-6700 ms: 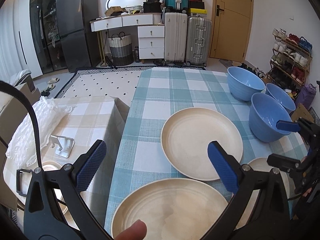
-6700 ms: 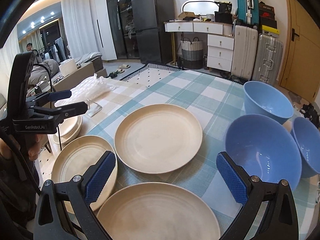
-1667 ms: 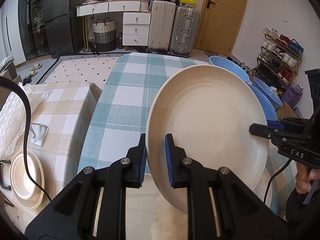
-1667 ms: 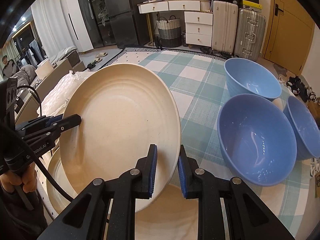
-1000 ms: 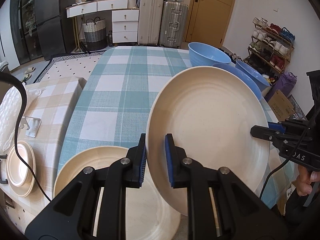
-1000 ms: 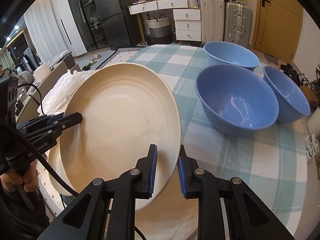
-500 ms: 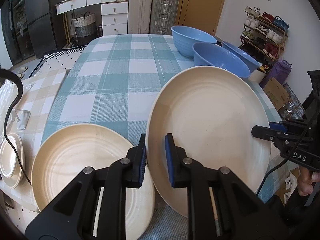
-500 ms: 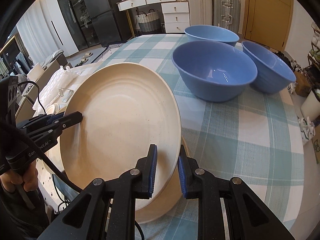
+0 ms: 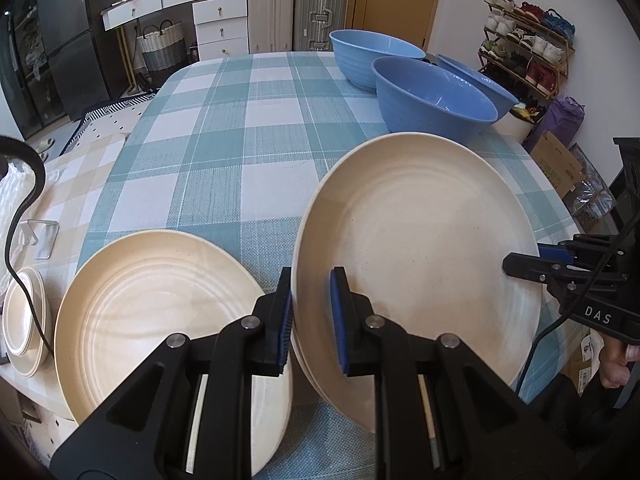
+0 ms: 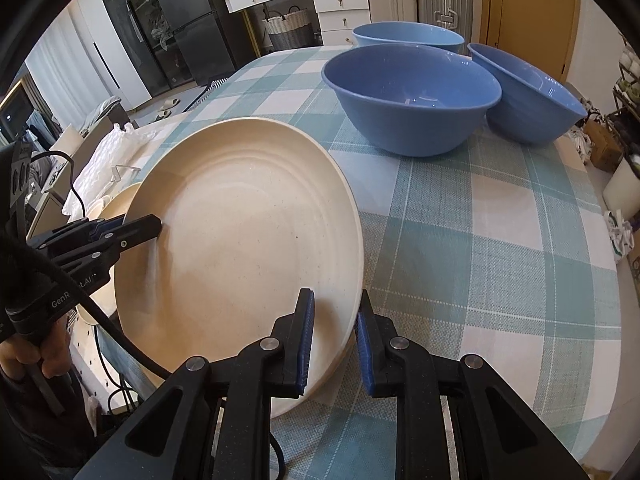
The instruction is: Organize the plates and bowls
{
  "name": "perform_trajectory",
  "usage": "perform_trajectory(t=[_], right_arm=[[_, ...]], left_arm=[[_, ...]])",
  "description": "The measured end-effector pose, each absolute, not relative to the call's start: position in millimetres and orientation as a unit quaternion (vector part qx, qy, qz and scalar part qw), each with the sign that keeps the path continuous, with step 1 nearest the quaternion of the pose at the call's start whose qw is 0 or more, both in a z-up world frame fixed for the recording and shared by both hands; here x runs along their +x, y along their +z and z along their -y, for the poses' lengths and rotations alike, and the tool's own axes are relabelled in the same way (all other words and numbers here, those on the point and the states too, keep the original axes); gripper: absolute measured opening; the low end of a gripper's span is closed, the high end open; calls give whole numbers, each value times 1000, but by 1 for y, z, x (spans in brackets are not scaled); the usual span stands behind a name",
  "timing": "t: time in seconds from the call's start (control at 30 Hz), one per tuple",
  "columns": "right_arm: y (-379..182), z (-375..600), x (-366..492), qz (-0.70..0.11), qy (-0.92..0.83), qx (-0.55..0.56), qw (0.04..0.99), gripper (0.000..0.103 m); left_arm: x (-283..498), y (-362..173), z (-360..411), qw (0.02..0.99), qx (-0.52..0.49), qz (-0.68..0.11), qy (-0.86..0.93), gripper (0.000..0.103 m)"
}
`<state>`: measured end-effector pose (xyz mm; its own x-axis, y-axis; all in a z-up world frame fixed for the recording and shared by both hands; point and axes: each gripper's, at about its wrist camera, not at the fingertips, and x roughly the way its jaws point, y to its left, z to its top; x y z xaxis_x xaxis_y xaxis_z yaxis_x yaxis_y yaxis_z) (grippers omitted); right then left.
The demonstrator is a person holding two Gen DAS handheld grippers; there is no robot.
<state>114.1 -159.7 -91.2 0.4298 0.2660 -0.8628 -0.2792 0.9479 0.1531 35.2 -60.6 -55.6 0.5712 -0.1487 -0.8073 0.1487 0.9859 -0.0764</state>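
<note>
Two grippers on one cream plate: left gripper pinched on its near-left rim, right gripper pinched on opposite rim, jaws narrow on both. Plate carried tilted, low over near edge of counter; seems to sit over another cream plate whose rim peeks out underneath, but can't tell if touching yet.

Progress, judged: early-to-mid. Plate stack apparently just started on near right. Second plate lying flat just beside on left, overhanging near counter edge a bit, not yet stacked. Three blue bowls at far right, close together, upright, not nested. Small stack of little plates on lower beige surface off to left, apart from main counter; unclear whether part of job.

Left to do, prob.: set held plate down, add left plate, nest bowls.

Room & edges: wide bare checked cloth through centre and far left, plenty of space for moves. Near edge tight: both plates close to it, so slip-off risk if released off-centre. Bowls crowd far-right edge; approach from centre looks safest. Cables trailing near left side, poss. snag.
</note>
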Motion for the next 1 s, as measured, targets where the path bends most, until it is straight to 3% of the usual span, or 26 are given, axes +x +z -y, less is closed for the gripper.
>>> perform_trajectory(t=[1.0], right_arm=[[-102,142,112,-505,138,-90,847,21]], left_arm=[[44,-74,62,877,2,-475,-71,14]])
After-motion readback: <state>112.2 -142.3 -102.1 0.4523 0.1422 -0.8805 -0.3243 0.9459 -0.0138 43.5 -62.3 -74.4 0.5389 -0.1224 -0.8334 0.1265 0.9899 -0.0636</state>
